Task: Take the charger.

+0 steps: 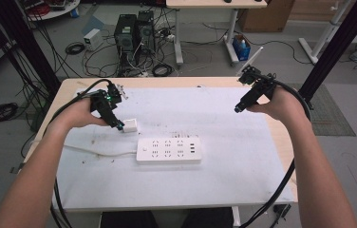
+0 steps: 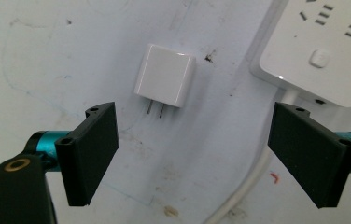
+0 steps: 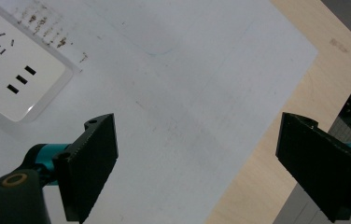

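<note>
A small white plug adapter (image 2: 165, 75) lies flat on the white mat, its two metal prongs pointing toward my left gripper (image 2: 196, 156). That gripper is open, jaws spread wide, just short of the adapter and apart from it. In the high view the adapter (image 1: 130, 126) sits right beside the left gripper (image 1: 118, 125). A white power strip (image 1: 169, 150) lies in the middle of the mat; its switch end (image 2: 314, 51) shows at the upper right of the left gripper view. My right gripper (image 1: 239, 109) hovers open over bare mat at the right, with the strip's end (image 3: 10, 70) to its left.
The white mat (image 1: 214, 123) covers most of the wooden table (image 1: 281, 137); the strip's white cord (image 1: 98, 152) runs left off the mat. The table's wooden corner (image 3: 323, 70) lies near the right gripper. Computers and cables sit on the floor beyond.
</note>
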The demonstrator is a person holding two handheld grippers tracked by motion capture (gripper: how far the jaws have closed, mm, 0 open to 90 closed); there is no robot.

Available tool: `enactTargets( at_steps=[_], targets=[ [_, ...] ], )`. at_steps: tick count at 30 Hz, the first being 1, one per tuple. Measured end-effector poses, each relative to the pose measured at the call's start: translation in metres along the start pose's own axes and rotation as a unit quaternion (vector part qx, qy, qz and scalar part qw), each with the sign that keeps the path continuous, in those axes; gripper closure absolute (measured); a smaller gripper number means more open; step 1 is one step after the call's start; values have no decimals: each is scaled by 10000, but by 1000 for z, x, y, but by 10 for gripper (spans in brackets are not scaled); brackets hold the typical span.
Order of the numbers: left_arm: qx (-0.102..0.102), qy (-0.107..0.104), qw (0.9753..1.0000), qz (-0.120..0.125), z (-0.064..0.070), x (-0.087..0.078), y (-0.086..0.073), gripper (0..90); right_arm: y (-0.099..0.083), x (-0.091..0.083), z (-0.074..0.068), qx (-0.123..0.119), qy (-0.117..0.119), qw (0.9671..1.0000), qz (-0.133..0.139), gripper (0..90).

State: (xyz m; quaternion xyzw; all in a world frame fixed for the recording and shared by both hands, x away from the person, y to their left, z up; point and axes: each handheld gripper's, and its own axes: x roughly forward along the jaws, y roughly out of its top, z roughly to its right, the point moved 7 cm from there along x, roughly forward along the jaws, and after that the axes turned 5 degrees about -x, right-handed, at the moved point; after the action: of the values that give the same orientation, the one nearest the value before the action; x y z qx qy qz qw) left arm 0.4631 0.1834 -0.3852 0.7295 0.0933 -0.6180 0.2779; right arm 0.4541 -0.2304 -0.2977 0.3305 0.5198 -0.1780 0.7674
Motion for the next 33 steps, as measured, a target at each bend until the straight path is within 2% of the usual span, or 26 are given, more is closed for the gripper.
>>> enactTargets(
  at_steps=[2,5,8,10,12,14,20,23,25,26,27,29,33],
  targets=[
    [31,34,9999,-91,-4,13,-1,163,0,2,-1,4,14,10000,3,122],
    [-89,29,9998,-161,-10,30,-2,163,-1,3,-1,-13,0,10000,5,122],
    [-73,-1,9998,-210,-15,44,-3,163,-2,2,-2,4,-11,10000,13,123],
    [22,-28,9996,-280,-18,52,-3,163,-2,2,-1,-32,-21,10000,37,123],
    [0,-69,9996,-284,-19,60,-3,170,-2,2,-1,-18,-30,10000,43,123],
    [161,-64,9993,-341,-22,68,-2,182,-3,2,-1,-40,-35,10000,47,123],
    [235,-104,9988,-417,-24,85,1,223,-6,2,1,-33,-61,10000,61,123],
    [252,-148,9982,-530,-25,93,0,251,-8,2,0,-28,-50,10000,61,123],
    [271,-146,9978,-589,-26,97,-1,296,-8,2,-1,-12,-70,10000,59,123],
    [271,-146,9978,-589,-26,97,-1,304,-8,2,-1,-12,-70,10000,59,123],
    [238,-216,9974,-641,-26,99,-2,323,-8,2,0,-29,-73,9999,81,123],
    [229,-317,9975,-593,-26,99,-2,364,-9,3,0,-27,-77,9999,68,123],
    [238,-285,9976,-583,-26,97,-2,399,-9,7,0,-62,-59,9999,58,123]
  ],
)
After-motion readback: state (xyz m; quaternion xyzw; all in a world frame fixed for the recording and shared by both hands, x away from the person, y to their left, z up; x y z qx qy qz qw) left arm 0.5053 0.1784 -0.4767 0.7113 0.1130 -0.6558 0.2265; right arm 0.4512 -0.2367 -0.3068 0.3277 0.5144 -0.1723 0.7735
